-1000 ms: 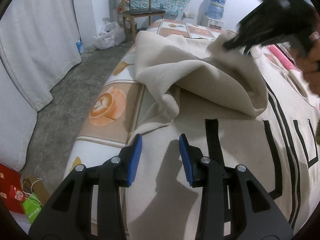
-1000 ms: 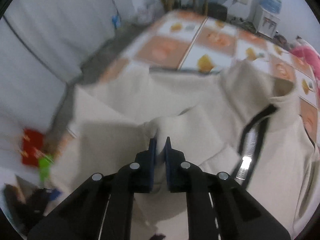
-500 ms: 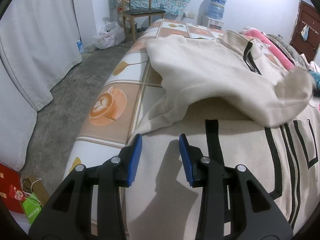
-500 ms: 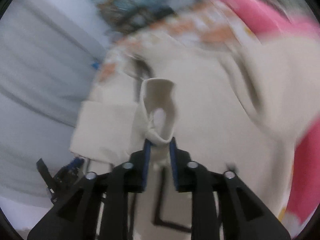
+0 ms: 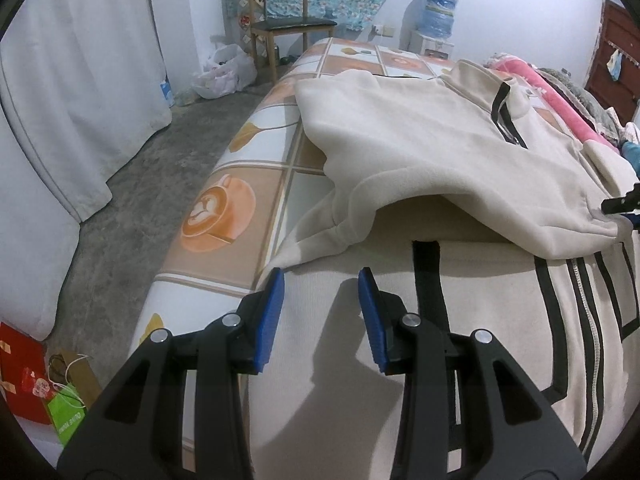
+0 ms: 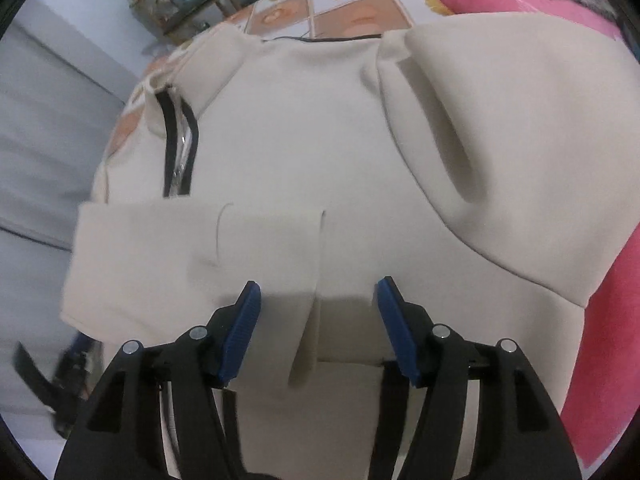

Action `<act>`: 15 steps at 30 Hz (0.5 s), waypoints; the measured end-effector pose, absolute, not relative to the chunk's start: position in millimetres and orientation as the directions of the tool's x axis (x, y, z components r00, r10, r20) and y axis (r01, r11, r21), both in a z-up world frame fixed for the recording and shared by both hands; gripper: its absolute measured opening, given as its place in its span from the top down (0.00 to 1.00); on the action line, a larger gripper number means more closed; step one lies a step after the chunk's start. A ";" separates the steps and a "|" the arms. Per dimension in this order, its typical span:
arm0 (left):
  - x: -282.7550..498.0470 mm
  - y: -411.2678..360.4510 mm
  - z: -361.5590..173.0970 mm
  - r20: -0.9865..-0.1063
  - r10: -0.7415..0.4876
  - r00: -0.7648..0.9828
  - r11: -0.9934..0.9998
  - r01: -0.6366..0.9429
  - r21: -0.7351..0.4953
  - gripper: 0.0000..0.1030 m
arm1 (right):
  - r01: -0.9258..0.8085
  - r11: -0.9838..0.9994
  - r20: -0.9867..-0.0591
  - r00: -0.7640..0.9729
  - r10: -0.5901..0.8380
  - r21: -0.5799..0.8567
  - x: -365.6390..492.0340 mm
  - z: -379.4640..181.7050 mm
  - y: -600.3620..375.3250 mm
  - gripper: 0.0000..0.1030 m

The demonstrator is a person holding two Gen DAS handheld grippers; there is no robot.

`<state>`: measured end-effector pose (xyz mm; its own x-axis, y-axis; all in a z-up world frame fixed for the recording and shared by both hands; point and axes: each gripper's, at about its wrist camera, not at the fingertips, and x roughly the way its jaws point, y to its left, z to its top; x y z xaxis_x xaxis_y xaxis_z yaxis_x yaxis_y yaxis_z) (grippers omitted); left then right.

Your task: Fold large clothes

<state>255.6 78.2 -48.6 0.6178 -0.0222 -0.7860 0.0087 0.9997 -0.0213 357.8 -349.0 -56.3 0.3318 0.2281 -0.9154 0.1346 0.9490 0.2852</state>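
Released sleeve [image 6: 192, 256] now lies crosswise over jacket [image 6: 320, 128].

We can read no text anywhere. The green paper bag [image 5: 68, 420] on the floor bears white lettering, too small and upside down to make out.

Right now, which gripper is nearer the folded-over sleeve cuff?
Right. The right gripper hangs directly over the cuff, jaws opening. The left gripper sits back over the jacket's hem.

I see the cream fleece jacket [image 5: 420, 140] with its black-trimmed zipper [image 5: 510, 120] lying spread on the bed [image 5: 224, 208], one sleeve [image 6: 192, 256] folded flat across its front.
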 end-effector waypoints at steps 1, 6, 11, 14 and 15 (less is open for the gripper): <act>255.4 78.3 -48.4 -0.786 -0.025 0.618 1.000 0.009 -0.024 0.64 | 0.123 0.957 -0.920 0.333 0.208 0.261 355.4 -55.7 -344.3 0.42; 253.6 81.3 -47.5 -0.779 -0.037 0.627 0.999 0.012 -0.037 0.63 | 0.025 0.994 -0.937 0.337 0.092 0.106 347.0 -56.4 -308.3 0.64; 252.1 85.3 -48.2 -0.765 -0.054 0.642 0.998 0.009 -0.062 0.63 | 0.002 0.998 -0.938 0.342 0.062 0.067 347.9 -44.0 -290.6 0.90; 251.3 90.9 -46.8 -0.758 -0.086 0.646 0.994 0.008 -0.105 0.63 | -0.051 0.990 -0.898 0.416 0.143 0.134 355.5 4.4 -264.2 0.91; 250.5 94.6 -45.3 -0.755 -0.101 0.648 0.992 0.004 -0.129 0.63 | -0.076 0.986 -0.885 0.434 0.167 0.148 361.7 23.2 -255.1 0.91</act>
<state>250.5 94.6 -45.3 0.6476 -0.1009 -0.7553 0.0036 0.9916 -0.1293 361.7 -255.1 23.2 0.4343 0.1669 -0.8852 -0.0765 0.9860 0.1484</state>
